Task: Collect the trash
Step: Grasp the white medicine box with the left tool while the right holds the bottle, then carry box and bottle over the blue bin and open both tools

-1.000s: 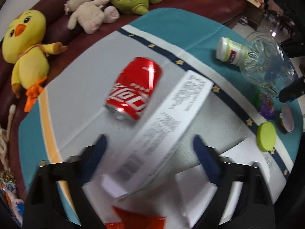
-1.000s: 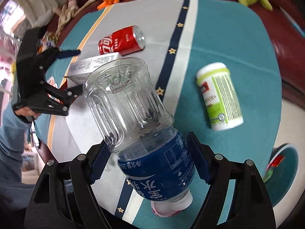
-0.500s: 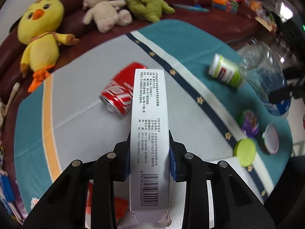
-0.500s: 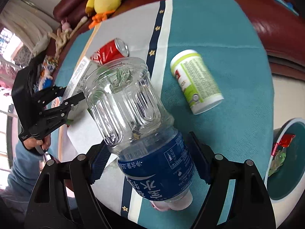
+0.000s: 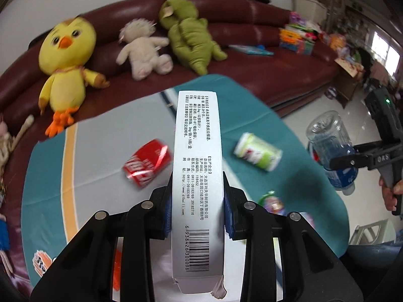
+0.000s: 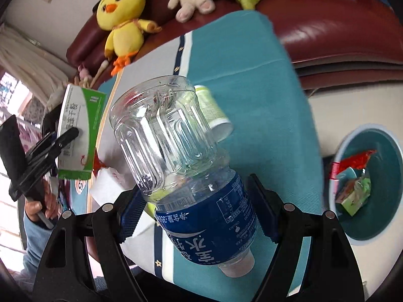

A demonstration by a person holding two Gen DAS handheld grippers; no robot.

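Left gripper point(image 5: 197, 209) now pinching the white box point(image 5: 197, 176), lifted off the table point(image 5: 100, 176), where a second ago spread around it. Right gripper point(image 6: 199, 209) still clamped on the plastic bottle point(image 6: 176, 151), carried right, nearer the bin point(image 6: 393, 151).

Printed text on the held trash
White box point(image 5: 197, 183): barcode 6938426300098, www.dbaili.com, 0411-39183769; right of it, plastic bottle point(image 6: 181, 166) blue label reads 350; "OAS" on right gripper point(image 5: 362, 159)
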